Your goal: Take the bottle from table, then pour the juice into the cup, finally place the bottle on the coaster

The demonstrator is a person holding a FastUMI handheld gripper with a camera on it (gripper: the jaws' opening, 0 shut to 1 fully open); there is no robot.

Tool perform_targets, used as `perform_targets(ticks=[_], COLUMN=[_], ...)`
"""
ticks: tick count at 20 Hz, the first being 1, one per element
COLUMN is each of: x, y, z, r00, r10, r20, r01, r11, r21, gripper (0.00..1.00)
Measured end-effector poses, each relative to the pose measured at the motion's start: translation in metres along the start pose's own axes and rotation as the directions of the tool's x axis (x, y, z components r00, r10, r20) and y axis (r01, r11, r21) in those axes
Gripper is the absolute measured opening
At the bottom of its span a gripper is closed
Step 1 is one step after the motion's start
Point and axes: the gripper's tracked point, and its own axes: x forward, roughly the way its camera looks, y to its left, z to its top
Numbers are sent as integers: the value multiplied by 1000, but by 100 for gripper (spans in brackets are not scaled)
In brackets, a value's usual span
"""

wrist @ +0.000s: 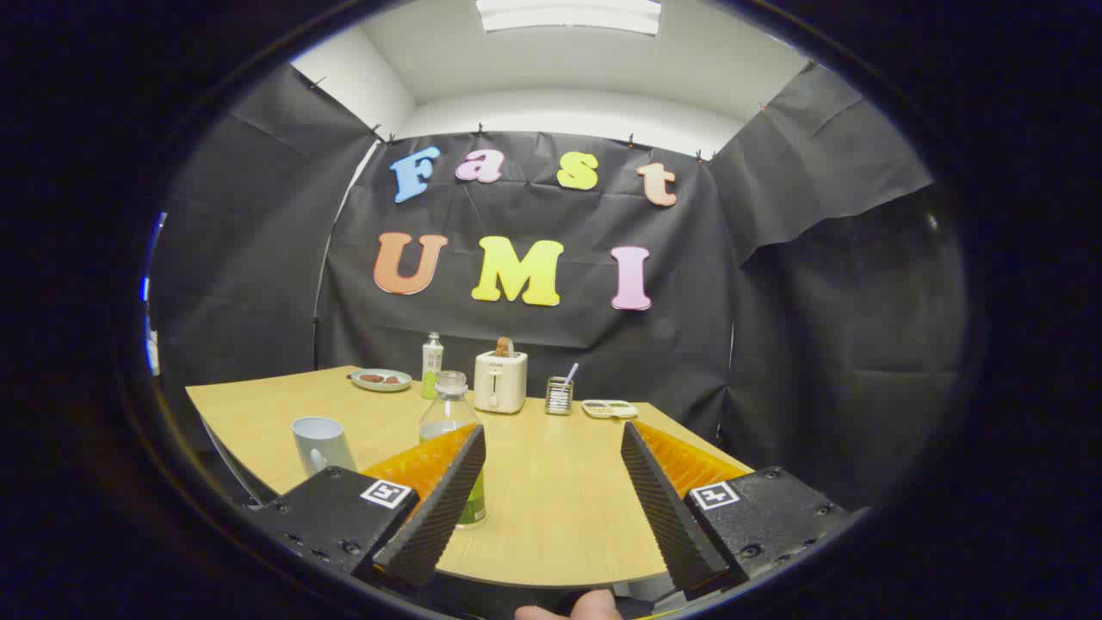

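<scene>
Two fingers of the gripper (551,491) spread wide, empty. First step: the juice bottle (450,439) stands behind the left finger; next, centre on it.

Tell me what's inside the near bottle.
Green juice fills the lower part of the bottle, clear above, lid on. The left finger of the open claw covers part of its lower body.

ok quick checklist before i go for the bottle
1. Hand-held gripper open wide enough: ok, fingers spread.
2. Bottle upright on the table: ok.
3. Bottle between the fingers: not ok, it stands behind the left finger.
4. Cup upright, clear of the bottle: ok, apart to its left.
5. Bottle cap on or off: cannot tell.
6. Coaster located: cannot tell.
</scene>
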Motion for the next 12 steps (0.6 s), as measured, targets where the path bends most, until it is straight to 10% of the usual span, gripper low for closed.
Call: perform_targets(ticks=[12], x=[-4], y=[4], z=[16], r00=[999], r10=[-9], r20=[50], r01=[11], r11=[999], r21=[-33], gripper=[100])
